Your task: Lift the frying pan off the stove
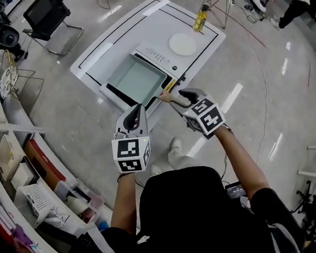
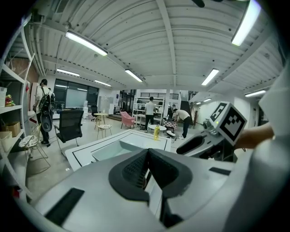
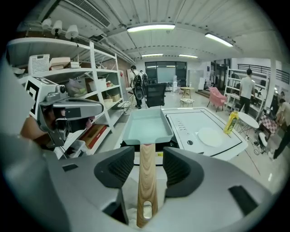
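Right gripper view is showing the right hand-held gripper (image 3: 149, 164) standing partly open, with the frying pan's (image 3: 146, 123) wooden handle (image 3: 147, 181) lying between its jaws, gaps showing on both sides, nothing gripped. Pale rectangular pan is sitting on the black stove (image 3: 174, 144) at the bench's (image 1: 100, 51) near edge, at 12 o'clock from both grippers in head view, with a yellow bottle (image 1: 200, 19) standing at 1 o'clock on the far corner. Left hand-held gripper (image 2: 147, 170) is hovering at 9 o'clock of the right one, jaws pressed together, holding nothing.
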The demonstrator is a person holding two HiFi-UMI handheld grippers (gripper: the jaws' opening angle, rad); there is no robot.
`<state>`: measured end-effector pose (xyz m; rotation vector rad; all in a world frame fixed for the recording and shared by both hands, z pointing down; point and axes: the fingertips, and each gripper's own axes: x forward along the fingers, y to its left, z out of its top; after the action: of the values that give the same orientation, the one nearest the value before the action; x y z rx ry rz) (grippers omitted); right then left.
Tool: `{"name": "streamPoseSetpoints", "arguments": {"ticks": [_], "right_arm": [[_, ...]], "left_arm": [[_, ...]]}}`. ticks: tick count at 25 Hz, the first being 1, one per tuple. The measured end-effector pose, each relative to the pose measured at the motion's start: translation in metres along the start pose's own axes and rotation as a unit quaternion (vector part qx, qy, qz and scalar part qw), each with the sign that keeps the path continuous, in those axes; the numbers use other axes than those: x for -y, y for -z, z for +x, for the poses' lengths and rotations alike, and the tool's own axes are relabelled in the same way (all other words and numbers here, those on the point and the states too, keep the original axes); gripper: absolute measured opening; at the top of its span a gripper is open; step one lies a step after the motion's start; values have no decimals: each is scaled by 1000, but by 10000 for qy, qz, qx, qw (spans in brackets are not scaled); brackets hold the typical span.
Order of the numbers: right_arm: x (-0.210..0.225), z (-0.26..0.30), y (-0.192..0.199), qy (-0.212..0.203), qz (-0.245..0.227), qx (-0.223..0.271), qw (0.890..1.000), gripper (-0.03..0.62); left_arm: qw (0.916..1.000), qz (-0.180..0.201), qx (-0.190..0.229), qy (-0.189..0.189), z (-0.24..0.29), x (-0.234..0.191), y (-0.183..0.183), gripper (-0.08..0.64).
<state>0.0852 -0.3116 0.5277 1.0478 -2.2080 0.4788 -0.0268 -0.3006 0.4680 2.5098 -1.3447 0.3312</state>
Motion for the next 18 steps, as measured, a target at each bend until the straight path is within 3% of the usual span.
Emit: {"name": "streamPoseSetpoints", "arguments": {"ticks": [4, 8, 18], "right_arm": [[-9, 14, 8, -192, -268, -360, 9988, 236], [-12, 29, 20, -377, -515, -851, 9943, 268], [-8, 56, 42, -425, -546, -1843, 9804, 270]], "left_arm": [[9999, -75, -45, -108, -1, -7, 4, 11], [9996, -148, -80, -226, 0, -12, 10, 12], [9987, -283, 21, -435, -6, -22, 11, 12]]}}
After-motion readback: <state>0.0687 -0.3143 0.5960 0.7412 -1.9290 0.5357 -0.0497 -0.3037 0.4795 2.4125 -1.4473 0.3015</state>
